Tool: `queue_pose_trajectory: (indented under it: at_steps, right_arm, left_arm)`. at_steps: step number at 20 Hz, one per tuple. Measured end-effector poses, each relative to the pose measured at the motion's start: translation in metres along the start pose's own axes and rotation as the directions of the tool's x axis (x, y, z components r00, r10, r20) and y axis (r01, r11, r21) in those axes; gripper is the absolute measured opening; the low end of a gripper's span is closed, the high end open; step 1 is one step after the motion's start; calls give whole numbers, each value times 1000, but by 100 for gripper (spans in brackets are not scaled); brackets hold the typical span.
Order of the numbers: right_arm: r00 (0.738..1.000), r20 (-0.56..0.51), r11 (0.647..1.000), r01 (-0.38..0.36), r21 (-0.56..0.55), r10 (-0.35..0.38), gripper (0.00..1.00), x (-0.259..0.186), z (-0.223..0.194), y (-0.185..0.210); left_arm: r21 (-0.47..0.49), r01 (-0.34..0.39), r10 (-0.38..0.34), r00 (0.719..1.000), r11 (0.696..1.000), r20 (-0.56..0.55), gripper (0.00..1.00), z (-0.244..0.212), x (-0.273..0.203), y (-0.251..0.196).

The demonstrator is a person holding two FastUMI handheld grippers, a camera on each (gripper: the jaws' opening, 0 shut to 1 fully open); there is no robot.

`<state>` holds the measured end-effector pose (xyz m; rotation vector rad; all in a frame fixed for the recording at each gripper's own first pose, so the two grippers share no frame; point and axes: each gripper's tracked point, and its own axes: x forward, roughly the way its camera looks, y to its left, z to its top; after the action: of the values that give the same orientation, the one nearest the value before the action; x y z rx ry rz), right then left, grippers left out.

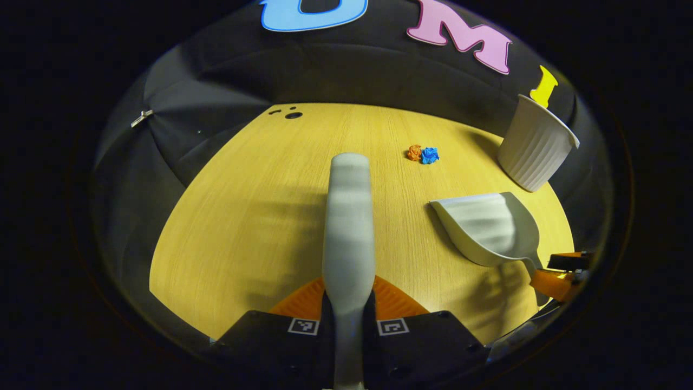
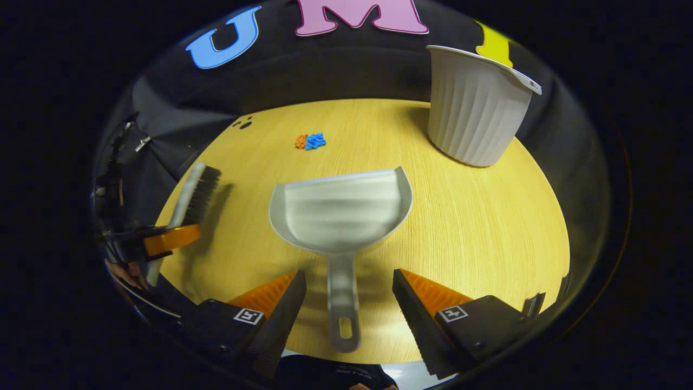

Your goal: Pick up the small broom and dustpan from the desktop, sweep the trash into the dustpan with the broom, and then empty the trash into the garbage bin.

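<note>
The dustpan (image 2: 342,211) is seen lying flat on the desk (image 2: 487,238), its open mouth turned toward the far edge and its handle pointing back between the fingers of the right gripper (image 2: 349,295). Those fingers are spread wide on either side of the handle and are not touching it, so the dustpan is judged not yet picked up.

To the left of the dustpan, the broom (image 2: 192,197) is held off to the side, bristles dark along one edge; in the left gripper view its pale handle (image 1: 348,216) is seen running straight out from between the fingers of the left gripper (image 1: 348,311), which are closed narrowly on it. The broom is therefore taken as already in hand.

Beyond the dustpan's mouth, well apart from it, the trash (image 2: 309,141) is found: a small orange scrap and a small blue scrap, crumpled and touching each other. Nothing has been swept toward the dustpan yet, and its scoop looks bare.

To the right of the dustpan and farther back, the garbage bin (image 2: 474,103) stands upright near the desk's edge, ribbed and pale, its inside hidden from both views.

One pickup of two is judged done. Left to do: the dustpan's handle is to be gripped, the dustpan brought up to the trash, the two scraps swept in, and the load tipped into the garbage bin.
</note>
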<state>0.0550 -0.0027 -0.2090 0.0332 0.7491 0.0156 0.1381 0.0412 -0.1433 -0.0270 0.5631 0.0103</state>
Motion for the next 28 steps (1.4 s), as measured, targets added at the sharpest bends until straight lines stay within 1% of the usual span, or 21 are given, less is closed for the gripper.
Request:
queue_pose_trajectory:
  at_steps: [2, 4, 7, 12, 17, 19, 20, 21, 22, 23, 25, 26, 28]
  right_arm:
    - [999, -36, 1000, 12, -2, -13, 100, 9, -6, -3]
    - [996, -77, 999, 35, -22, -37, 100, 22, -12, -7]
    - [991, -120, 997, 51, -50, -56, 100, 36, -16, -4]
    - [980, -189, 998, 51, -39, -57, 100, 57, -21, 1]
    - [980, -182, 997, 67, -46, -74, 98, 63, -12, -3]
    - [979, -189, 997, 77, -24, -80, 77, 66, -9, -6]
    - [978, -192, 997, 76, -23, -79, 65, 66, -7, -8]
    - [978, -198, 997, 68, -26, -72, 58, 67, -6, -9]
    - [976, -208, 998, 55, -31, -60, 44, 67, -6, -8]
    - [977, -209, 998, 35, -47, -44, 44, 66, -6, -7]
    - [979, -206, 996, -7, -85, -11, 41, 67, -7, -6]
    - [978, -206, 995, -24, -93, 5, 37, 67, -7, -6]
    - [976, -216, 993, -53, -103, 30, 36, 66, -8, -6]
  left_arm:
    - [-1, -7, 7, 1000, 1000, 11, 24, -2, -15, 4]
    - [-24, -9, 9, 1000, 1000, 15, 25, -5, -28, 6]
    - [-39, -27, 27, 999, 999, 17, 25, -10, -41, 12]
    - [-45, -60, 60, 998, 997, 10, 25, -14, -48, 21]
    - [-68, -74, 74, 997, 995, -6, 24, -13, -45, 21]
    - [-63, -81, 81, 997, 995, -8, 24, -12, -44, 22]
    - [-65, -83, 82, 997, 994, -11, 25, -11, -43, 21]
    - [-68, -82, 82, 997, 994, -15, 25, -10, -40, 20]
    - [-71, -81, 80, 997, 994, -21, 25, -10, -36, 19]
    - [-75, -80, 78, 997, 994, -27, 23, -10, -33, 18]
    - [-72, -67, 64, 997, 995, -38, 25, -7, -24, 13]
    - [-65, -62, 59, 997, 996, -43, 25, -4, -19, 12]
    - [-49, -47, 44, 998, 998, -52, 25, 7, -6, 9]
